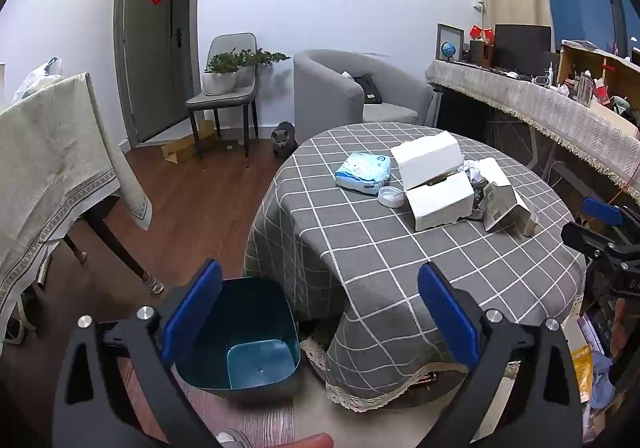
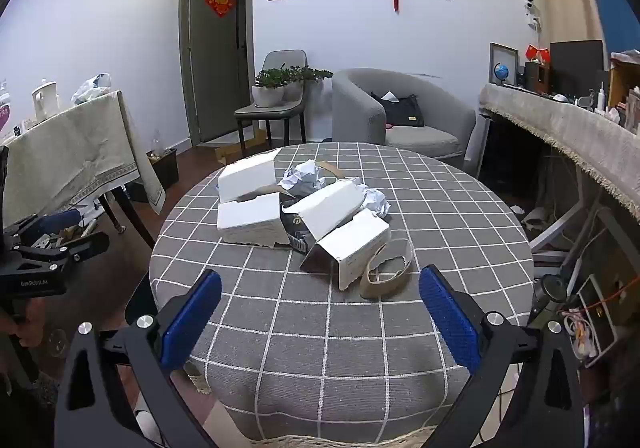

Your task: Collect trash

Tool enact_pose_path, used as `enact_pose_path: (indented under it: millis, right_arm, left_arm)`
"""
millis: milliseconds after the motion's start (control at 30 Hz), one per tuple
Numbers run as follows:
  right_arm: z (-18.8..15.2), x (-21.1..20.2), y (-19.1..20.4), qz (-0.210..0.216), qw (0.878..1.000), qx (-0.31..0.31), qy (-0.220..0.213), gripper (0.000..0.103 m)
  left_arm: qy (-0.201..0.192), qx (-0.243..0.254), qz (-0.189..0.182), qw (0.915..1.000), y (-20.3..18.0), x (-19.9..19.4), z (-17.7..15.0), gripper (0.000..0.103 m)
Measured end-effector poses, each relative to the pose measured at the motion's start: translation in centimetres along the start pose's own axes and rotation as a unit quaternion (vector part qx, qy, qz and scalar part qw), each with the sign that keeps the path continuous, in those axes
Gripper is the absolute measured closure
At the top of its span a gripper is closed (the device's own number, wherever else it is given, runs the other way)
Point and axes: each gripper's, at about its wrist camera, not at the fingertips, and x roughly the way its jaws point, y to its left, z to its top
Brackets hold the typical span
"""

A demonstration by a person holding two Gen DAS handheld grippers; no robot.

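A heap of trash lies on the round grey checked table (image 2: 280, 328): torn white cardboard boxes (image 2: 250, 218), crumpled paper (image 2: 300, 178), a dark wrapper (image 2: 294, 226) and a beige paper ring (image 2: 386, 268). In the left wrist view the same white boxes (image 1: 438, 178) sit beside a blue tissue pack (image 1: 364, 172) and a white lid (image 1: 390, 196). A teal bin (image 1: 248, 344) stands on the floor left of the table, empty. My left gripper (image 1: 320, 306) hangs open above bin and table edge. My right gripper (image 2: 320, 314) is open over the near tabletop, short of the heap.
A cloth-covered table (image 1: 52, 152) stands at left. A chair with potted plants (image 1: 228, 76), a grey armchair (image 1: 348, 96) and a grey cat (image 1: 283, 138) are beyond. A long cluttered counter (image 1: 540, 104) runs along the right. A person's finger (image 1: 304, 440) shows at the bottom.
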Motion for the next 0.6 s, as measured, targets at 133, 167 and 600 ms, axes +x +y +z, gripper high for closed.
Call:
enact_pose_path:
  millis: [133, 167, 600]
  right_arm:
    - [0.0, -0.06, -0.01, 0.002, 1.0, 0.002, -0.003, 0.003]
    - [0.0, -0.06, -0.02, 0.002, 1.0, 0.002, -0.003, 0.003]
    - [0.1, -0.09, -0.11, 0.002, 1.0, 0.004, -0.003, 0.003]
  left_arm:
    - [0.002, -0.002, -0.002, 1.0, 0.02, 0.01, 0.0, 0.003]
    - [0.002, -0.001, -0.001, 1.0, 0.02, 0.0, 0.0, 0.003]
    - [0.002, 0.001, 0.0, 1.0, 0.12, 0.11, 0.01, 0.003]
